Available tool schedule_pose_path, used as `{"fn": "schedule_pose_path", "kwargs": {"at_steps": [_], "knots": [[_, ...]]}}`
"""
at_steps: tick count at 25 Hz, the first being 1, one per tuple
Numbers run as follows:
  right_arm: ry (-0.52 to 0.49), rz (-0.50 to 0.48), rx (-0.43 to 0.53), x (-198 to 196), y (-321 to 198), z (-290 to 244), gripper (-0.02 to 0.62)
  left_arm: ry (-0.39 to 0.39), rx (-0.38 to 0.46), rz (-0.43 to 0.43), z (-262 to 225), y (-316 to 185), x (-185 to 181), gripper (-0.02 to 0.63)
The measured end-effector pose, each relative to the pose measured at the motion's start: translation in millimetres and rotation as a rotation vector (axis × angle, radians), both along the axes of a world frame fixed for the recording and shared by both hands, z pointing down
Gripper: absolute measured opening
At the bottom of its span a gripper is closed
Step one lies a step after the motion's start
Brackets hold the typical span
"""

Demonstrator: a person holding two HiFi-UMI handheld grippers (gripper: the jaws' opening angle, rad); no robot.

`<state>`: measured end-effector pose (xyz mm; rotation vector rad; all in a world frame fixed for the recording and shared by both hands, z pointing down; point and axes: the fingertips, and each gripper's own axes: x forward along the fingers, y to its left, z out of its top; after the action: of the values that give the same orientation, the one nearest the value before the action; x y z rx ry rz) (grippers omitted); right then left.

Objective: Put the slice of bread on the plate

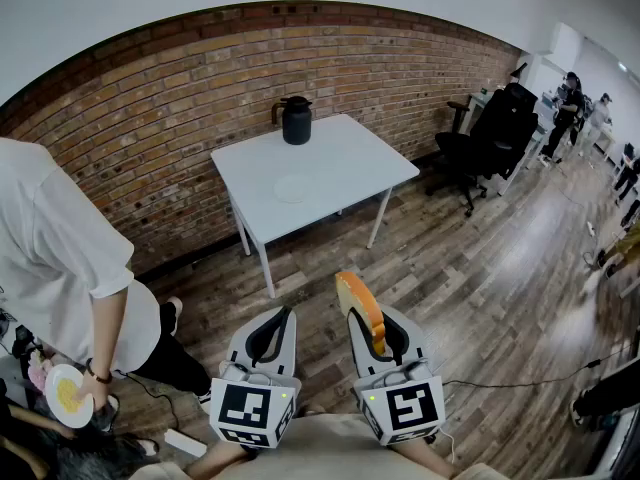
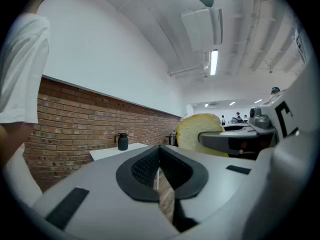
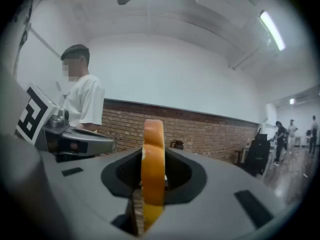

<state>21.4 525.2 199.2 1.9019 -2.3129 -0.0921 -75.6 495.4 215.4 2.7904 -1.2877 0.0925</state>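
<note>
A slice of bread (image 1: pixel 358 306) with an orange-brown crust stands upright on edge between the jaws of my right gripper (image 1: pixel 372 330), which is shut on it. In the right gripper view the bread (image 3: pixel 152 169) fills the gap of the right gripper (image 3: pixel 152 186). My left gripper (image 1: pixel 271 332) is held level beside it, shut with nothing in it; its own view shows the left gripper (image 2: pixel 159 178) with its jaws together and the bread (image 2: pixel 197 131) off to the right. A pale white plate (image 1: pixel 292 187) lies on the white table (image 1: pixel 350 158), well ahead of both grippers.
A black jug (image 1: pixel 296 120) stands at the table's far edge by the brick wall. At the left a person in a white shirt (image 1: pixel 50 258) holds a small plate of food (image 1: pixel 68 396). A black office chair (image 1: pixel 495 138) is right of the table. Wooden floor lies between me and the table.
</note>
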Motion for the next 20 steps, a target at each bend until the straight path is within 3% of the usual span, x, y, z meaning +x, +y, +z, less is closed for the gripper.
{"fn": "schedule_pose_path", "kwargs": {"at_steps": [15, 20], "knots": [[-0.041, 0.0, 0.011, 22.1, -8.2, 7.5, 0.1, -0.011, 0.019, 0.002, 3.0, -14.5, 20.9, 0.011], [-0.054, 0.011, 0.002, 40.1, -10.2, 16.5, 0.1, -0.012, 0.011, -0.049, 9.6, -28.0, 14.2, 0.011]]}}
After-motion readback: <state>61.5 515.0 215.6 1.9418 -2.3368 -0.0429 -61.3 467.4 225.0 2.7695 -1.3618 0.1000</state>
